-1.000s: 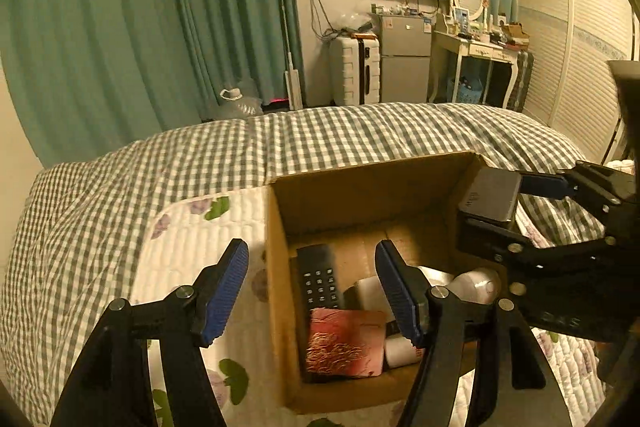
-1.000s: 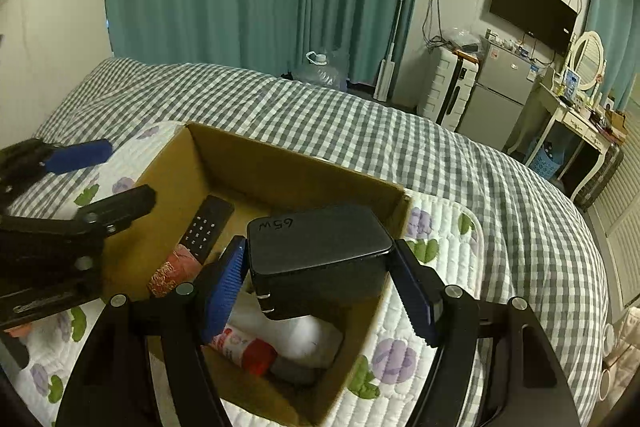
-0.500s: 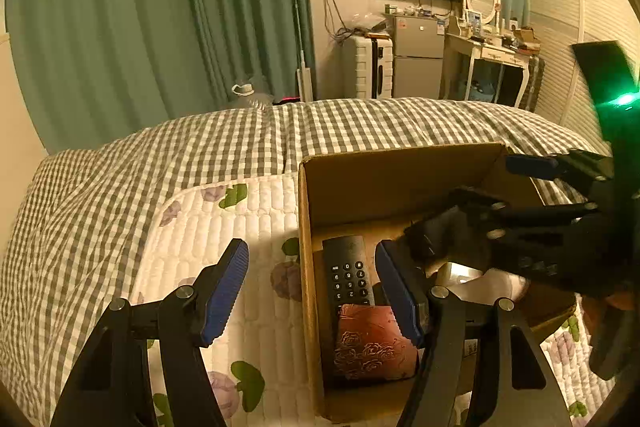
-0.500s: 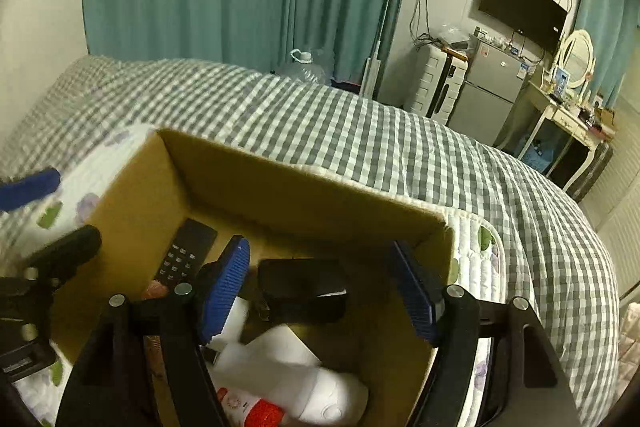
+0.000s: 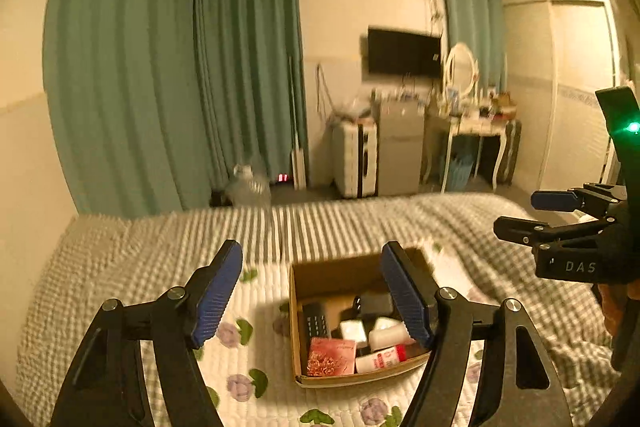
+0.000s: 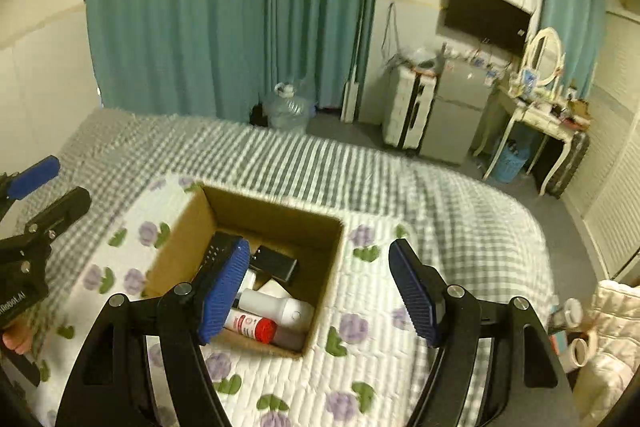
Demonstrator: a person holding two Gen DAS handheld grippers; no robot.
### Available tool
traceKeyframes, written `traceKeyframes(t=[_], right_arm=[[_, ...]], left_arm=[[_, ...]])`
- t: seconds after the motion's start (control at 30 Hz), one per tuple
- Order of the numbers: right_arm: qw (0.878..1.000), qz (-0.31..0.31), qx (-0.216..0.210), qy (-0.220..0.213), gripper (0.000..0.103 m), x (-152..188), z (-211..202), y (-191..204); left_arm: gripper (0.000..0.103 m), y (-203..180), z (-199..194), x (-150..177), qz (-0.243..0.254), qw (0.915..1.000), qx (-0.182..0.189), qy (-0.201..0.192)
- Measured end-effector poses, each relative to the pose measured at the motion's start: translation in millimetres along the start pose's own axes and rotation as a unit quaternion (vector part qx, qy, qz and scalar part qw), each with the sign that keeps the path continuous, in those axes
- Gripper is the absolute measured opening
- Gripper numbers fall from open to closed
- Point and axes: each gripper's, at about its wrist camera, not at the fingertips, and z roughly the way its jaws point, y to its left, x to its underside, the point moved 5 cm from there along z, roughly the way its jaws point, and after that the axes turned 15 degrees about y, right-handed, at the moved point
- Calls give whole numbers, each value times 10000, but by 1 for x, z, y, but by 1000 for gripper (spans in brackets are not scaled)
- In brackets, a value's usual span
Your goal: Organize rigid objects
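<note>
Both views are lit dimly by warm, yellowish indoor light. Motion blur is seen across the checked bedspread (image 5: pixel 328 227) and far furniture. Straight lines are bent near the dark, vignetted fisheye edges.

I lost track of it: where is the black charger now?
Right wrist view: the black charger lies inside the cardboard box, at its far side, beside the remote.
</note>
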Motion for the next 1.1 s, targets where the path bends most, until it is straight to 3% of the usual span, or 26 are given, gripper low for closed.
traceKeyframes(t=[0.13, 0.27, 0.37, 0.53, 0.67, 0.8, 0.93, 1.1], right_arm=[[9995, 42, 127, -296, 74, 10, -67, 7], [9976, -16, 42, -694, 91, 25, -119, 22], [9970, -21, -232, -743, 99, 40, -130, 32], [9949, 103, -143, -997, 103, 70, -118, 40], [9879, 670, -94, -1393, 103, 94, -97, 34], [9858, 934, 76, -1395, 103, 112, -67, 32], [9846, 1011, 193, -1412, 103, 129, -39, 35], [9896, 684, 235, -1241, 103, 138, -6, 50]], left_arm=[[82, 4, -47, -5, 6, 9989, -57, -466], [83, 8, -76, -2, 86, 9977, -117, -662], [89, 11, -89, 7, 48, 9969, -167, -772], [94, 6, -91, 37, 82, 9948, -263, -981], [96, 6, -72, 61, -87, 9968, -160, -779], [96, 3, -37, 84, -189, 9975, -340, -593], [96, 12, -3, 109, -455, 9986, -115, -250], [96, 9, 24, 133, -155, 9992, -344, -116]])
